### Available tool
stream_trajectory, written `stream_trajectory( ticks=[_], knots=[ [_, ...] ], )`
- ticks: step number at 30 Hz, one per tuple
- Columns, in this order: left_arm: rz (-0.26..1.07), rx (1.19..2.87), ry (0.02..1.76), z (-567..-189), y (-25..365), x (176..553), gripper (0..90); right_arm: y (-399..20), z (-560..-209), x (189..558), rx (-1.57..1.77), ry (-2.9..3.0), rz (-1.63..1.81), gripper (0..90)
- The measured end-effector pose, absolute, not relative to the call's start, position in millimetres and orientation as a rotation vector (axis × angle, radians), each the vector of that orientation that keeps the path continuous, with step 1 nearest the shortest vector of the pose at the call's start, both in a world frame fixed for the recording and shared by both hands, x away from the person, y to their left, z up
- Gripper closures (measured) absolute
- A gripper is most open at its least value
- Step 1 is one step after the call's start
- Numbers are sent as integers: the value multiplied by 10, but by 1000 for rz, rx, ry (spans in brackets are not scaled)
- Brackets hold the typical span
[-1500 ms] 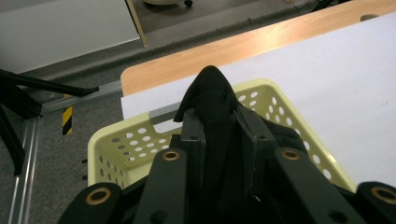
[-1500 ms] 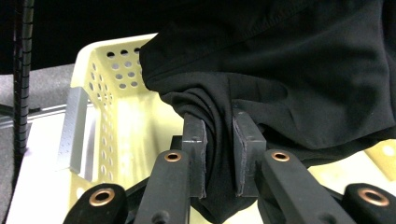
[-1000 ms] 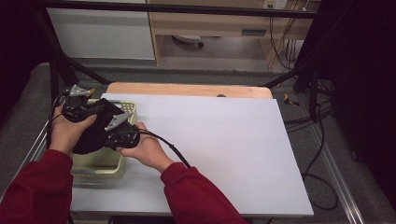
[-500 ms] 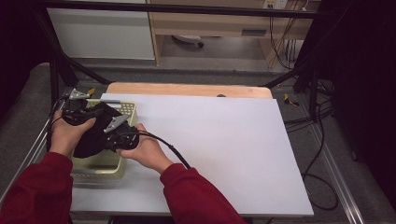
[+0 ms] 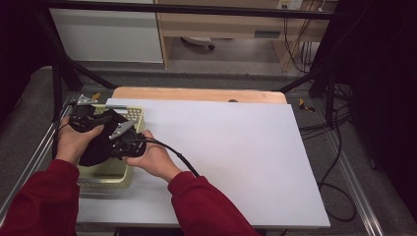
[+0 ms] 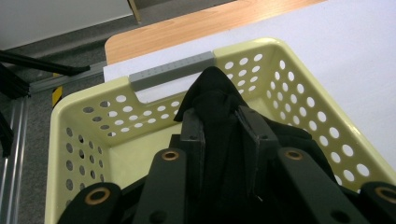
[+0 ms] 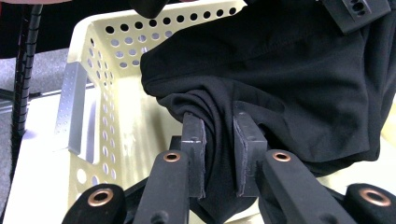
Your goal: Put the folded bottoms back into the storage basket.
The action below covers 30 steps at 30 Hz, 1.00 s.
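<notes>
I work in a lab: black frame struts (image 5: 74, 78) around my white-topped table (image 5: 236, 147), cables (image 5: 339, 147) trailing right.

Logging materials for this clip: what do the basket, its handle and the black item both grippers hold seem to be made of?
Basket: pale yellow moulded plastic by the look, with a smooth, slightly glossy wall punched with even round holes.
Handle: a grey matte bar with fine dots, likely plastic, though it could be metal.
Black item: soft matte fabric, probably clothing; it folds and bunches where the left gripper and right gripper pinch it.
</notes>
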<state>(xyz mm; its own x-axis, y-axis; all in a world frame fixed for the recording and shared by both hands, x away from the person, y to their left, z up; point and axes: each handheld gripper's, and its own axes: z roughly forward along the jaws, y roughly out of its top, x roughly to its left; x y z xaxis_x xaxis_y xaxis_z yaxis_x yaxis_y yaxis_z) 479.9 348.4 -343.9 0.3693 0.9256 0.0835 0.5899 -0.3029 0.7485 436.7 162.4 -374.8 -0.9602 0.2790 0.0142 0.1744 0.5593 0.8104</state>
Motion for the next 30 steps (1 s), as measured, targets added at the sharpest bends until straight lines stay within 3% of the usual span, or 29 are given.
stream_trajectory(
  ticks=[2,5,8,13,30],
  knots=[
    [712,2002,1300,-3452,3487,4807,657,1621,-3759,4366,392,2670,1365,748],
    [759,1969,1299,-3426,3487,4793,380,1597,-3757,4332,424,2689,1362,551],
    [781,1905,1283,-3352,3483,4735,265,1505,-3691,4275,452,2664,1403,430],
    [781,1873,1259,-3233,3473,4618,235,1301,-3520,4190,489,2607,1473,322],
    [739,1747,1240,-3066,3237,4214,136,747,-3353,4070,589,2512,1459,117]
  ],
)
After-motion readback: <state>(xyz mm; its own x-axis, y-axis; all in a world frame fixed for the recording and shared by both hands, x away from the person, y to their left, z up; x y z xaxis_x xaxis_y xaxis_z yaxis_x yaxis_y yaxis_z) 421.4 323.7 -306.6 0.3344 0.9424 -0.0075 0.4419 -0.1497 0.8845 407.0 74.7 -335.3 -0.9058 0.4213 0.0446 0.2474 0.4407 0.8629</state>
